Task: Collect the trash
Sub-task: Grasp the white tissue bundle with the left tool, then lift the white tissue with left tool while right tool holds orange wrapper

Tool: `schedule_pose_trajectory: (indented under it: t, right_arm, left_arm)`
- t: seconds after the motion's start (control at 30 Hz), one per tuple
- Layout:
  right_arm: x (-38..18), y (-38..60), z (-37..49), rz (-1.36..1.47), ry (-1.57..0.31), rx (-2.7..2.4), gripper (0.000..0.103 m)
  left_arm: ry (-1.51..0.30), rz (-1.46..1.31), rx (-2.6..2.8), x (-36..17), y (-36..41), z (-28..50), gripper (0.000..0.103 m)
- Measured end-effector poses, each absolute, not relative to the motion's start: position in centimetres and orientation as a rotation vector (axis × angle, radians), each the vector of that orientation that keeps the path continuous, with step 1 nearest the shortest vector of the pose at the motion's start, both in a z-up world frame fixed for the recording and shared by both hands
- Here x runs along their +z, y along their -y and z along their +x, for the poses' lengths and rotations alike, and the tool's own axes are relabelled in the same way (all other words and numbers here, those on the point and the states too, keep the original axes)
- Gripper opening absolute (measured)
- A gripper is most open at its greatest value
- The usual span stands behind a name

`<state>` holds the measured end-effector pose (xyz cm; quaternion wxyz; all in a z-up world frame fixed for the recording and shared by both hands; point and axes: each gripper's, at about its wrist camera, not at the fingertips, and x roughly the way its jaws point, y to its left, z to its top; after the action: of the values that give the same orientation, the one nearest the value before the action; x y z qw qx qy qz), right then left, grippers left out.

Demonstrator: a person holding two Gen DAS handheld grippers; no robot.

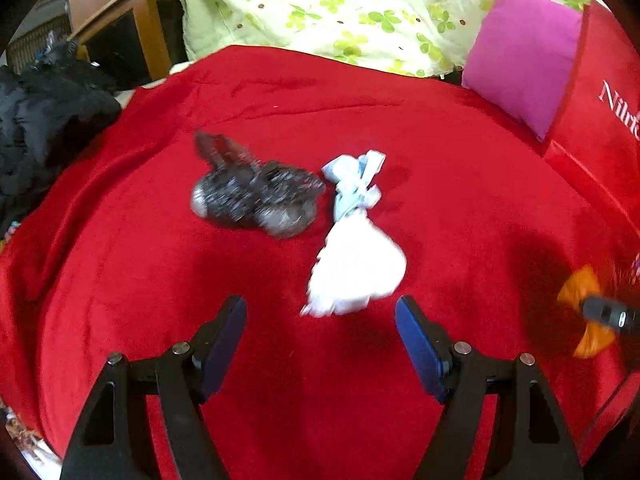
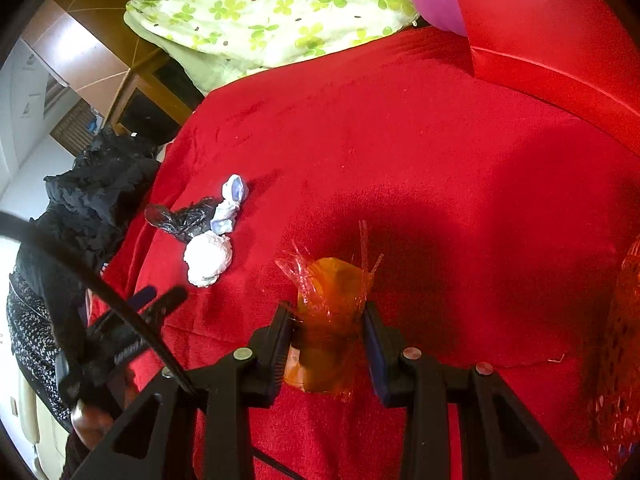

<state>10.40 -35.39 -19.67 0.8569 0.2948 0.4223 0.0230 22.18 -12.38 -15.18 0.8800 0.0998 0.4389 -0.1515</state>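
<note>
Jaws of the left hand-held gripper (image 1: 320,320) stand wide with nothing between them, hovering over the red plush blanket (image 1: 460,208) that covers the bed. Just beyond its blue pads lies a knotted white plastic bag of trash (image 1: 356,264), its pale blue tied end pointing away. Touching that tied end on the left is a crumpled black plastic bag (image 1: 252,196), blurred here. Bare blanket runs on every side of the pair, widest toward the right.

Right hand-held gripper (image 2: 326,320): narrow, clamped on a crinkly orange cellophane wrapper (image 2: 328,304), lifted clear of the blanket, with open red cloth ahead of it.

At the blanket's left edge sits a heap of dark clothing (image 1: 44,120). At the far right edge, a magenta square cushion (image 1: 524,60) leans against a red panel with white lettering (image 1: 608,120). Along the far edge lies a pale green clover-print quilt (image 1: 340,8); left of it, wooden furniture (image 1: 120,12).
</note>
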Motion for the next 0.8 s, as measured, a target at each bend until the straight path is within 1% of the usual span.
schedule_pose_trajectory:
  t: [0.2,0.33,0.37,0.4,0.5,0.63,0.8]
  right_arm:
    - [-20.2,35.6,11.2,0.624,-0.896,0.045,0.037]
    - [-20.3,35.4,11.6,0.612,-0.89,0.04,0.037]
    - [-20.3,35.3,11.6,0.607,-0.888,0.04,0.037]
    - [-20.3,35.2,11.7,0.603,-0.888,0.039,0.037]
    - [-20.3,35.1,11.9,0.595,-0.89,0.046,0.037]
    - [-20.0,35.0,11.7,0.588,-0.875,0.049,0.037]
    - [-20.0,35.6,10.7,0.59,-0.859,0.038,0.037]
  left_arm:
    - [-0.99,0.193,-0.324,-16.7,15.0,25.5,0.078]
    - [-1.025,0.116,-0.321,-17.6,15.0,26.2,0.077]
    - [-1.03,0.088,-0.328,-17.7,14.8,26.1,0.068]
    - [-1.038,0.061,-0.34,-17.9,14.6,25.9,0.055]
    - [-1.037,0.059,-0.339,-17.9,14.0,25.2,0.047]
    - [-1.01,0.068,-0.32,-16.8,13.1,23.5,0.046]
    - [-0.96,0.068,-0.321,-14.6,11.4,19.2,0.046]
